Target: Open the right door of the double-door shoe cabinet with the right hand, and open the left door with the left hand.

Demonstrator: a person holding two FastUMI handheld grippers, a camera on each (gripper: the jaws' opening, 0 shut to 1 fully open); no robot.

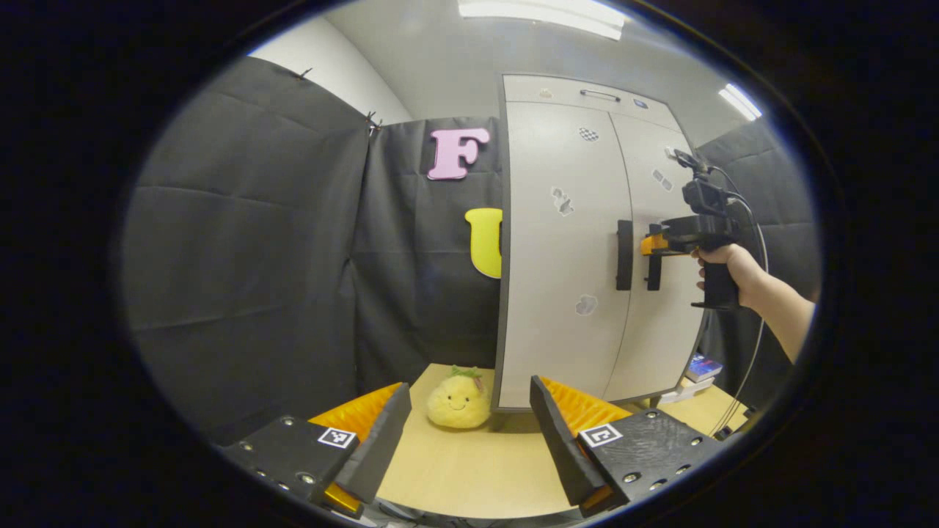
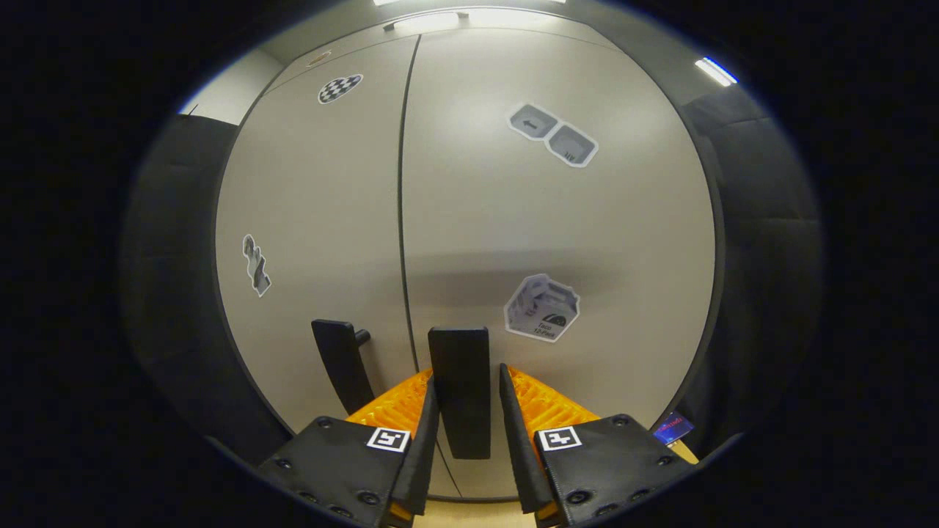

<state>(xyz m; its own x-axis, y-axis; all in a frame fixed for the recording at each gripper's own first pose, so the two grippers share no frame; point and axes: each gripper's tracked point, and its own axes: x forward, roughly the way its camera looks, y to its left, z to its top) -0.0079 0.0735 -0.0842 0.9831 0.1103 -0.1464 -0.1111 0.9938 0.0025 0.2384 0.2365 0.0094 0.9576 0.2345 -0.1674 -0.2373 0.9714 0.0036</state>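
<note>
The pale grey shoe cabinet has its left door (image 1: 557,257) and right door (image 1: 658,337) both closed. Two black vertical handles sit side by side at the centre seam. In the right gripper view my right gripper (image 2: 468,370) straddles the right door's handle (image 2: 460,396). Its left finger is against the handle, a thin gap shows at its right finger, and the jaws are narrowed. The left door's handle (image 2: 341,363) stands free beside it. The left gripper view shows a hand holding that right gripper (image 1: 653,249) at the handles. My left gripper (image 1: 469,383) is open and well back from the cabinet.
A yellow plush toy (image 1: 458,400) sits on the wooden table (image 1: 469,469) beside the cabinet's lower left corner. A small stack of boxes (image 1: 703,367) lies to the right of the cabinet. A cable hangs from the right gripper. A drawer with a handle (image 1: 600,94) tops the cabinet.
</note>
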